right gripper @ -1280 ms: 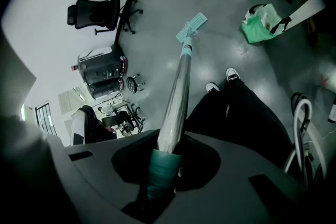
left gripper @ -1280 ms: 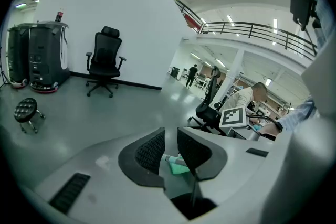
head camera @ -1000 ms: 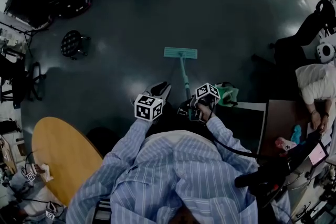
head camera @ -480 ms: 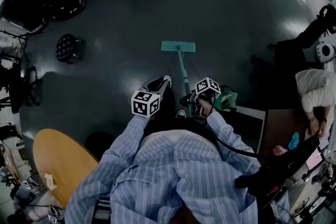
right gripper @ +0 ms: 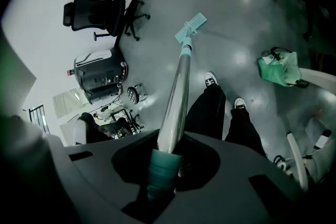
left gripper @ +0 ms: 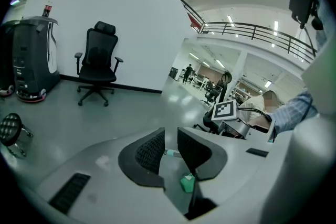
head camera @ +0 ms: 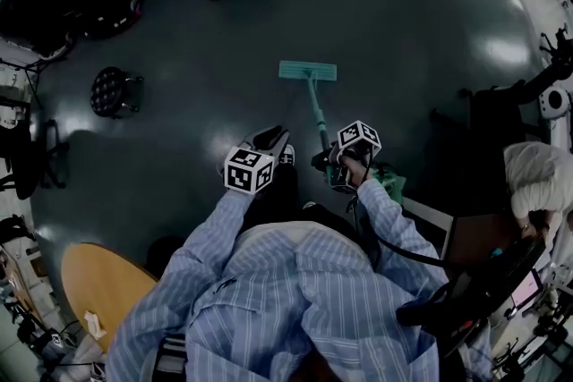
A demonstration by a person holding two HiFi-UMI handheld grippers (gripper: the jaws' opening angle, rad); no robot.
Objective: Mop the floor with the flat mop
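Our right tool (head camera: 331,170) is clamped on the teal grip of the flat mop (head camera: 307,71), its head lying flat on the floor (head camera: 179,112) at 12 o'clock from us, left tool (head camera: 269,141) apart and empty, so we should push in straight strokes, pad flush.

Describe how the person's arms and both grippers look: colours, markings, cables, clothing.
Both sleeves are light blue with fine white stripes. The left gripper and the right gripper each carry a white cube with black square markers. Their bodies are grey, with dark ribbed pads. A black cable runs from the right gripper.
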